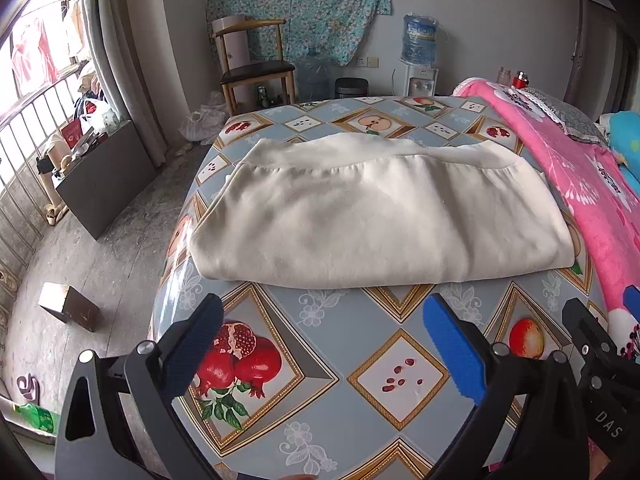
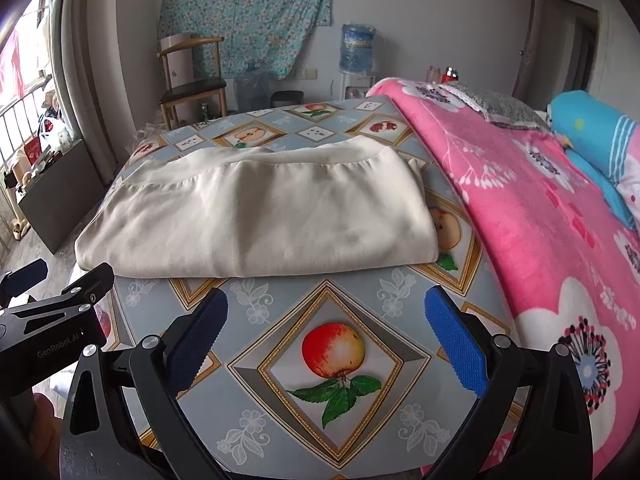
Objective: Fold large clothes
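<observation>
A: The cream garment [image 1: 380, 216] is lying folded into a wide rectangle on the fruit-patterned table [image 1: 320, 360], with its hemmed edge lying across the top toward the far side. Both grippers are hovering over the bare cloth on the near side, well apart from it.

B: And the jaws?

A: The left gripper [image 1: 324, 352] is standing wide open, holding nothing. The right gripper [image 2: 324, 344] is the same, spread open and empty.

B: So what is worrying you?

A: If another fold is coming, I'm thinking the stack is looking thick. Pinching only the top layer would be peeling it off and undoing the fold beneath.

B: And the surface?

A: The table cover is looking glossy, so the bundle is probably sliding easily. A push from one side would be skewing it, likely toward the left edge, where the garment's corner is already sitting near the drop to the floor.

B: Anything on the right?

A: The pink blanket [image 2: 540, 220] is lying just beside the garment's right edge. A low jaw could be snagging that instead.
</observation>
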The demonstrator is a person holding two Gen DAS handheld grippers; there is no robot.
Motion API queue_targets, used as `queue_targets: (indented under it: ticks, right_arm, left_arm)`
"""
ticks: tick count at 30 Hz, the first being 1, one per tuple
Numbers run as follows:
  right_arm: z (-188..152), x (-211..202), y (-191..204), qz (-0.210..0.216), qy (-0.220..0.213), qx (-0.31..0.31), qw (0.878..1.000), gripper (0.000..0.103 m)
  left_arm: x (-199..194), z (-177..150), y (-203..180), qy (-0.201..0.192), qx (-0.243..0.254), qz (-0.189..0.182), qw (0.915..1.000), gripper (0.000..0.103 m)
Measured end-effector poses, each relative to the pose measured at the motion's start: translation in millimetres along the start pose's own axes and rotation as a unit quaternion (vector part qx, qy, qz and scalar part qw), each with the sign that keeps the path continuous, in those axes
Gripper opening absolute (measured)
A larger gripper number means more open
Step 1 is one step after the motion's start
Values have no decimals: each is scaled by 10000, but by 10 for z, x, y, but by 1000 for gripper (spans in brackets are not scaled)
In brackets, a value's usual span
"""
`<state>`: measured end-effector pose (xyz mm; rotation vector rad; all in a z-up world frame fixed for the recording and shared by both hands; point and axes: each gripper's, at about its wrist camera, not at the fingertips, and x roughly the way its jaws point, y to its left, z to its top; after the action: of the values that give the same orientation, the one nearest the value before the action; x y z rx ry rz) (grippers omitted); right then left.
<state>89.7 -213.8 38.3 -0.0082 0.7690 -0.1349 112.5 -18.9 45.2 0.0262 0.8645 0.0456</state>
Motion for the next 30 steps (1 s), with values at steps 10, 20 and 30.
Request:
queue_targets:
  ticks: [10, 20, 30]
  right_arm:
    - [-5, -17, 37, -20, 9, -70, 10000, 96]
    - [-5, -25, 49, -45, 29, -77, 10000, 96]
    - [-6, -25, 51, -50, 33, -78, 10000, 96]
  left_arm:
    - [-20, -30, 15, 6, 20, 79, 10000, 98]
    - [-26, -37, 29, 19, 6, 82, 10000, 98]
    - [-4, -41, 55, 50, 0, 57, 10000, 98]
